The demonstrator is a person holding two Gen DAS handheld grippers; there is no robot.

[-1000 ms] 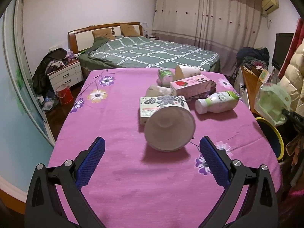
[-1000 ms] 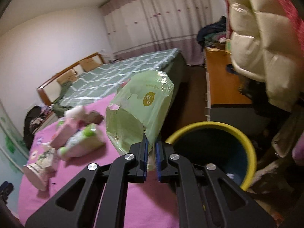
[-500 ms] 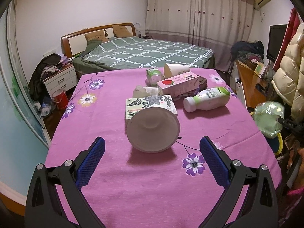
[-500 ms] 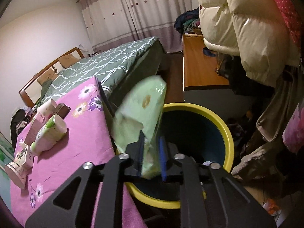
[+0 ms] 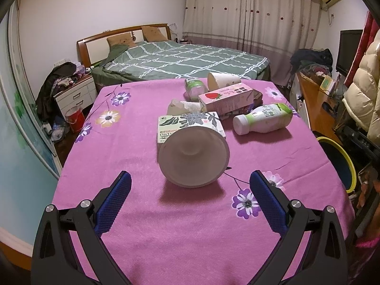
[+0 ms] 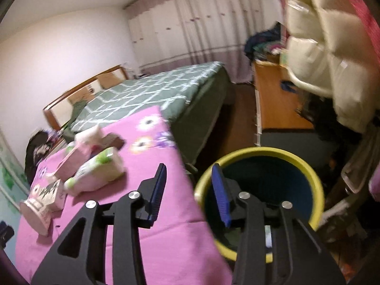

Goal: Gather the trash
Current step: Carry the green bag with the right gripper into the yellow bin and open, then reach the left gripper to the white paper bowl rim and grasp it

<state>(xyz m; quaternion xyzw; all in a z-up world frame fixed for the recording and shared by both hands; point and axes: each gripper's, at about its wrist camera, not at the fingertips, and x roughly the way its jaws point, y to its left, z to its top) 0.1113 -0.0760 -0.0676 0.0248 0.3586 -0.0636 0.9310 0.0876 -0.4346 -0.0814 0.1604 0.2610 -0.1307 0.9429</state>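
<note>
My left gripper (image 5: 190,177) is open and low over the pink flowered tablecloth (image 5: 123,147). A white paper cup (image 5: 193,156) lies on its side just ahead of its blue pads. Behind the cup lie a tea carton (image 5: 187,122), a pink strawberry carton (image 5: 225,99), a white bottle with a green label (image 5: 263,118), a jar (image 5: 193,87) and another cup (image 5: 223,79). My right gripper (image 6: 188,168) hangs at the table's edge beside the yellow-rimmed bin (image 6: 308,173). Its jaws are opening, with nothing between them. The bottle (image 6: 95,171) and the near cup (image 6: 35,211) show at its left.
A green checked bed (image 5: 185,59) stands beyond the table and a nightstand (image 5: 73,92) at the left. A wooden desk (image 6: 277,104) and a hanging cream puffy coat (image 6: 327,54) crowd the right, close over the bin (image 5: 332,142).
The right gripper, shut on a green bag a second ago, carried it over the bin and opened. The bag is gone from its jaws. The left view barely changed.
</note>
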